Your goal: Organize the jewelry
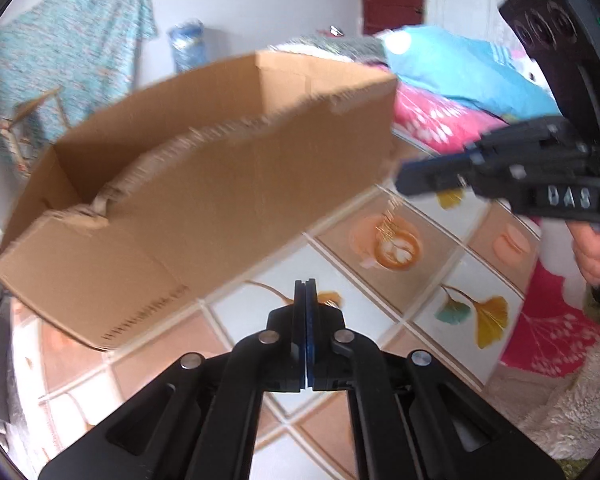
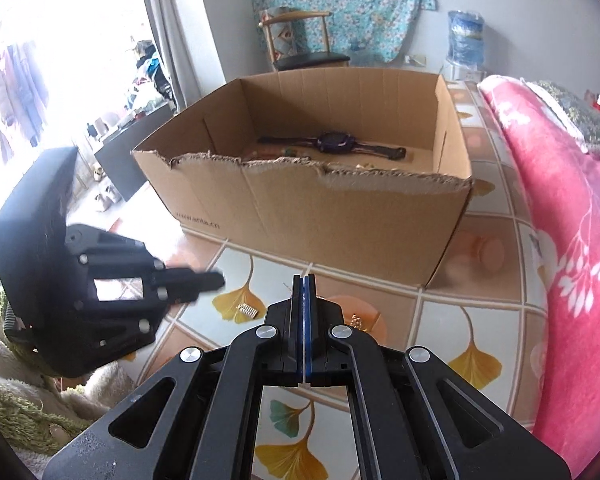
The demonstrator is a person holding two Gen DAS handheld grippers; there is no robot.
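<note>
Left hand-held gripper: clenched, pads pressed flat together, nothing visibly between them; lower centre of the left wrist view, over the tiled-print cloth.
Right hand-held gripper: clenched too; can't tell whether anything fine is pinched; lower centre of its own view.
Jewelry left out: gold chain on the cup print, centre-right; small silver piece on a ginkgo leaf and a gold beaded bit, both lower centre, just beside my right tips.
Box: open cardboard, torn near rim, upper centre; a dark watch plus small bits already lie inside.
Step, my read: picking loose pieces, dropping them in the box.
Doing it well: open first, come down straight over one piece, nip it low, lift clear of the ragged rim before release.
In the way: my two tools sit close together; pink blanket crowds the right edge; busy print hides tiny items.
Around: chair and patterned cloth on the far wall.
</note>
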